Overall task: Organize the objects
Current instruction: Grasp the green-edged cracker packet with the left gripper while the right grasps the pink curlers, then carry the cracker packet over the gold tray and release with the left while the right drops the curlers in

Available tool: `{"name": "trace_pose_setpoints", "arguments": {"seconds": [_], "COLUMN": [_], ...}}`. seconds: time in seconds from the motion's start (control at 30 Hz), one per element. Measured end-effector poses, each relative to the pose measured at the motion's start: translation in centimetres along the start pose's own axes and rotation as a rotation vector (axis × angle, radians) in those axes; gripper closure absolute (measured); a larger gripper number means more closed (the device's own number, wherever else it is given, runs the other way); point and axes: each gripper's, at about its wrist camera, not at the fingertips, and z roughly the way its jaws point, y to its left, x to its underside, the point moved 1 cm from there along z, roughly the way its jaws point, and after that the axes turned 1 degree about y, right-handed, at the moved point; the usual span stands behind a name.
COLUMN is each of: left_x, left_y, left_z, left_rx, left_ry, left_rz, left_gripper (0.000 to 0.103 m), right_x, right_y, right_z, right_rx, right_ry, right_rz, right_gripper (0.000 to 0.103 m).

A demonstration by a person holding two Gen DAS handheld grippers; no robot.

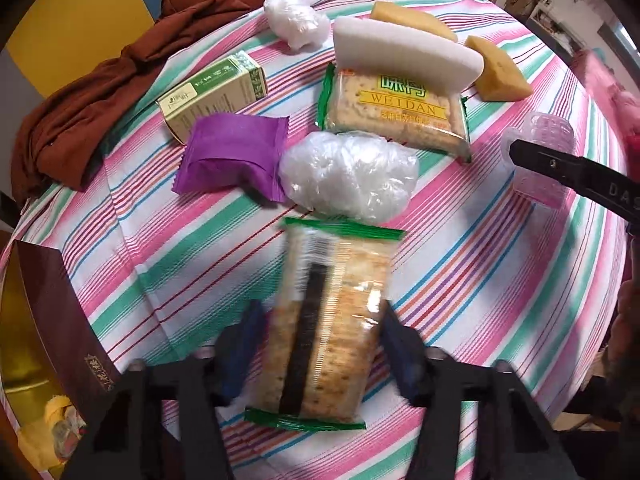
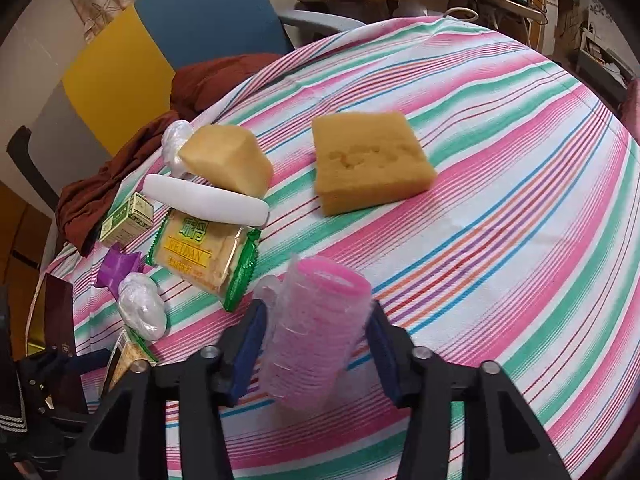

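Holding two things at once is where the trouble could start. In the lower middle of the left wrist view the left gripper (image 1: 320,356) is clenched on a cracker packet (image 1: 324,320), its blue pads pressed to the packet's long sides while the far end reaches up the frame toward a crumpled clear plastic bag (image 1: 348,176). The wrapper is slick and the crackers inside are brittle, so a harder squeeze would likely crush them, and a lighter one could let the packet slide out; its blurred edges suggest it is not sitting quite steady. The far end is almost touching the bag, so pushing it forward could nudge the bag into the purple sachet (image 1: 232,160) to its left. In the lower middle of the right wrist view the right gripper (image 2: 316,344) is grasping a pink hair roller (image 2: 316,328) by its sides, upright between the pads. It is a soft ribbed tube that may flatten or twist out under pressure and then roll across the striped tablecloth (image 2: 500,240). At the lower left of the left wrist view stands a dark brown box (image 1: 60,320), probably where things are meant to go; both hands reaching for it together could collide.
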Motion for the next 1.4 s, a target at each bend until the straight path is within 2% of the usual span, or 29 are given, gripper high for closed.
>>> {"name": "trace_pose_setpoints", "arguments": {"seconds": [0.37, 0.43, 0.63, 0.73, 0.8, 0.9, 1.0, 1.17, 1.3, 1.4], "left_x": [1.6, 2.4, 5.6, 7.3, 9.4, 10.8, 13.0, 15.7, 17.1, 18.2], "left_y": [1.3, 1.3, 1.6, 2.2, 3.6, 5.4, 8.8, 14.2, 18.4, 21.3], "left_z": [-1.5, -2.9, -7.9, -10.1, -12.1, -12.9, -14.0, -14.0, -13.4, -12.7], "left_rx": [0.023, 0.029, -0.031, -0.051, -0.079, -0.107, -0.14, -0.196, -0.242, -0.229], "left_ry": [-0.02, -0.052, -0.185, -0.242, -0.299, -0.327, -0.341, -0.324, -0.303, -0.273], "left_rz": [-0.045, -0.045, -0.028, -0.063, -0.105, -0.147, -0.216, -0.319, -0.413, -0.477], "left_gripper": [0.055, 0.055, 0.055, 0.055, 0.055, 0.055, 0.055, 0.055, 0.055, 0.055], "right_x": [0.6, 1.1, 3.4, 4.2, 4.6, 4.7, 4.8, 5.3, 6.0, 6.7], "right_y": [-0.9, -1.1, -0.3, 1.1, 2.9, 6.3, 10.5, 18.6, 24.0, 28.0], "right_z": [-2.2, -2.9, -4.8, -5.5, -5.9, -6.7, -7.9, -8.9, -8.7, -7.7], "right_rx": [-0.009, -0.013, -0.038, -0.058, -0.087, -0.14, -0.201, -0.304, -0.351, -0.372], "right_ry": [-0.041, -0.053, -0.068, -0.074, -0.077, -0.088, -0.1, -0.1, -0.085, -0.06], "right_rz": [0.012, 0.015, -0.011, -0.042, -0.064, -0.117, -0.181, -0.305, -0.389, -0.45], "right_gripper": [0.066, 0.066, 0.066, 0.066, 0.066, 0.066, 0.066, 0.066, 0.066, 0.066]}}
